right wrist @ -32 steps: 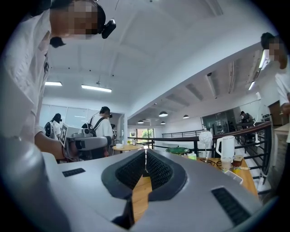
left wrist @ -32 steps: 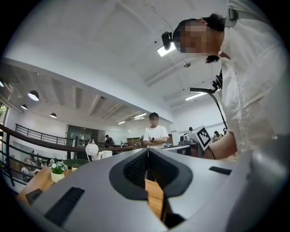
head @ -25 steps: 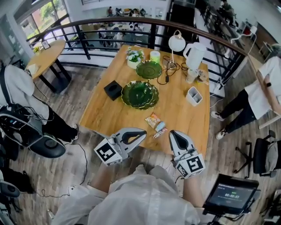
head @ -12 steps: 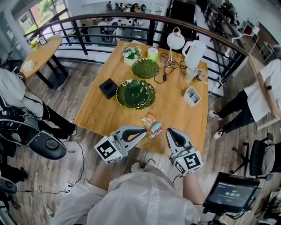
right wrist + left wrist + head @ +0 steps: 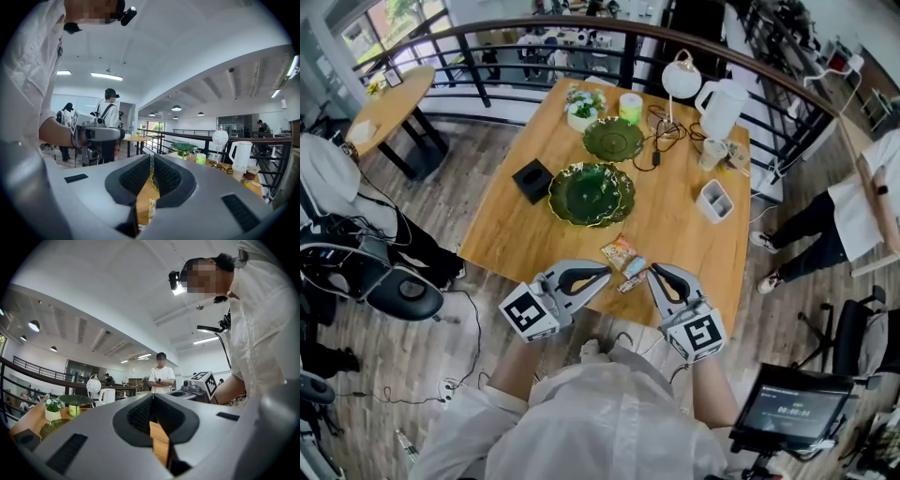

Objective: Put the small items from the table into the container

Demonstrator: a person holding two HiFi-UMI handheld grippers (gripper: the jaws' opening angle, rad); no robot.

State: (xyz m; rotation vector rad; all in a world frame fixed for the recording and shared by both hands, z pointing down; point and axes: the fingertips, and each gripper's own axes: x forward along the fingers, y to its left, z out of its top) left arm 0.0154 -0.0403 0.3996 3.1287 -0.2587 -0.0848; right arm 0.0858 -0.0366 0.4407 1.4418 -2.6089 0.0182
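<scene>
The long honey-coloured wooden table (image 5: 675,234) has a smooth, satin-matt top with the grain showing. At its middle, the large scalloped dark-green glass plate (image 5: 586,194) shines glossy. The smaller green glass plate (image 5: 614,139) at twelve o'clock from it gleams the same way. At nine o'clock sits a matt black box (image 5: 532,180). The small crinkled snack packets (image 5: 620,251) at six o'clock look like shiny foil. The left gripper (image 5: 606,273) and right gripper (image 5: 653,272) have matt grey plastic shells and rough, dimpled black pads (image 5: 136,177). The curved black metal railing (image 5: 627,64) has a dull sheen.
</scene>
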